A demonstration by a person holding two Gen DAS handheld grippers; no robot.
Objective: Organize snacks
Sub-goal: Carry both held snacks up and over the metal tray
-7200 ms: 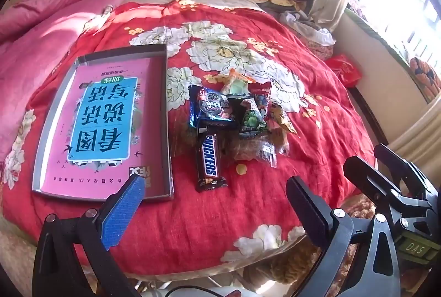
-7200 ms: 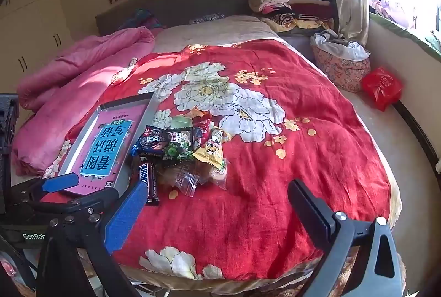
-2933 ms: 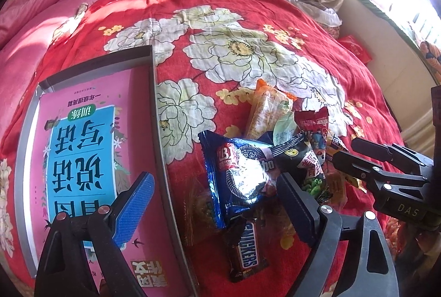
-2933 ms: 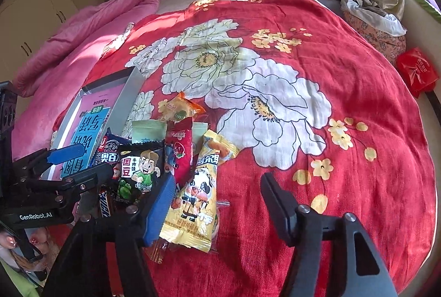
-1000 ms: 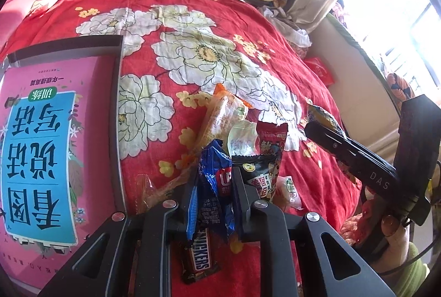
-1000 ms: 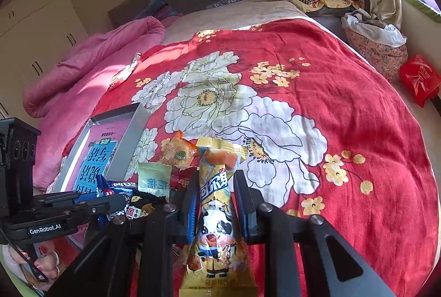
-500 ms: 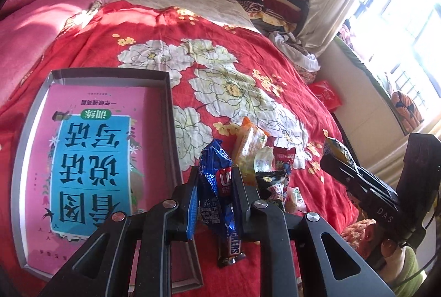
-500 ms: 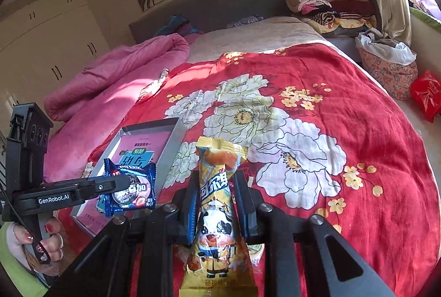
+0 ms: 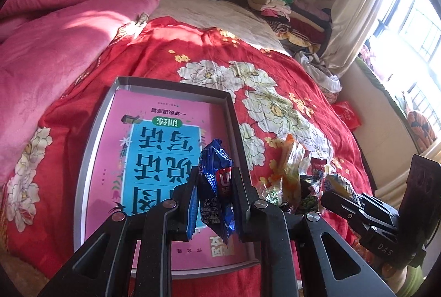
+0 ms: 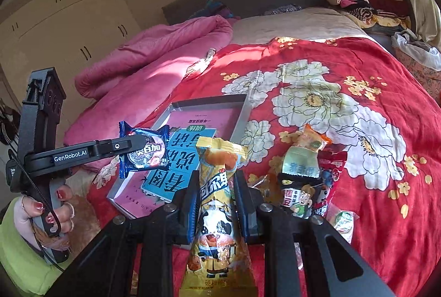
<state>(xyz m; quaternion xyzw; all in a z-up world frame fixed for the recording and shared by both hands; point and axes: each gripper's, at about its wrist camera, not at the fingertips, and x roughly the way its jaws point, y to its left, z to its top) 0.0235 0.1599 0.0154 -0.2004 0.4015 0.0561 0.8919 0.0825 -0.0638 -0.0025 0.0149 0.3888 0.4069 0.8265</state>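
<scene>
My left gripper point(image 9: 215, 188) is shut on a blue cookie packet point(image 9: 216, 186) and holds it in the air over the grey tray point(image 9: 93, 142) with a pink and blue book in it. In the right wrist view the left gripper point(image 10: 139, 141) holds that packet point(image 10: 144, 152) above the tray point(image 10: 239, 119). My right gripper point(image 10: 216, 193) is shut on a yellow snack bag point(image 10: 217, 211), held above the bed. In the left wrist view the right gripper point(image 9: 335, 196) is at the right. A pile of snack packets point(image 10: 306, 181) lies on the red quilt point(image 10: 358, 131).
A pink blanket point(image 9: 55, 29) is bunched at the left of the bed. Folded clothes point(image 9: 281, 7) are stacked at the head, by the curtain and window. A red bag point(image 9: 347, 115) lies beside the bed. A wardrobe point(image 10: 60, 29) stands at the left.
Both grippers shut on their snacks about a second ago and lifted them. The left gripper has since carried the blue packet left, from the pile to over the tray.
</scene>
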